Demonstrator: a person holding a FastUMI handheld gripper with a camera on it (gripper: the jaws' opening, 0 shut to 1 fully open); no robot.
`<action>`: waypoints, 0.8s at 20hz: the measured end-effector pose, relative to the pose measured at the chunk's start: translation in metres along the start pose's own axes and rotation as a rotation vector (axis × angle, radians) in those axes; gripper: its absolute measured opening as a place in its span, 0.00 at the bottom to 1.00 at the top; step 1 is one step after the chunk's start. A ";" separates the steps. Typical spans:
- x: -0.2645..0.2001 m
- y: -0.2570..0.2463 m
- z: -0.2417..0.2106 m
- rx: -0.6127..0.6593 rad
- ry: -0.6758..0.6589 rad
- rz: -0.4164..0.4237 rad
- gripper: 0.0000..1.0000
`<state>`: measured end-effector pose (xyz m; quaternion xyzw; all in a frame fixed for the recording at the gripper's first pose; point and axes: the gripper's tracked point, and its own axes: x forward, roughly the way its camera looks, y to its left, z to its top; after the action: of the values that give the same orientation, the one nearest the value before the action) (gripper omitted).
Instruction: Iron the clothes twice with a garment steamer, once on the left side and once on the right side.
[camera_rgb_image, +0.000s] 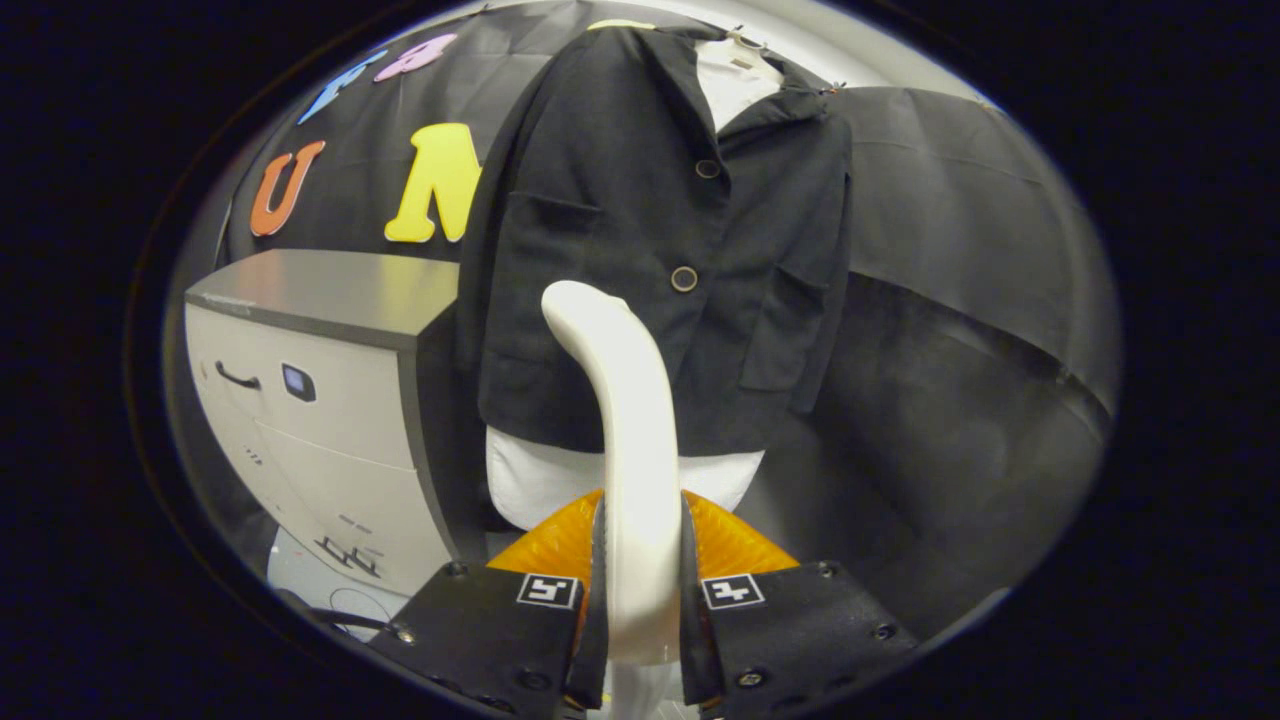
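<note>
I have the claw (640, 590) closed on 1 garment steamer (625, 420), both fingers pressing its cream handle, which rises between them and curves toward 1 black jacket (640, 230) hanging just beyond. I count 2 buttons on the jacket. White fabric (530, 480) shows below its hem. The steamer's head is hidden; 1 grey cabinet (320, 400) stands left.

Support: I see a pale floor (300, 570) bearing a white box-shaped cabinet with a flat grey top (330, 420). My gripper (640, 525) clamps the cream curved steamer handle (625, 400).
</note>
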<state>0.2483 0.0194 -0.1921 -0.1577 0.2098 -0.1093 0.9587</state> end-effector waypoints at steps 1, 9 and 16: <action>0.001 0.002 -0.005 -0.004 0.009 0.001 0.32; 0.005 0.016 -0.046 -0.040 0.074 0.010 0.32; -0.002 0.023 -0.069 -0.019 0.113 0.007 0.32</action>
<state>0.2195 0.0235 -0.2592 -0.1597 0.2654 -0.1126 0.9441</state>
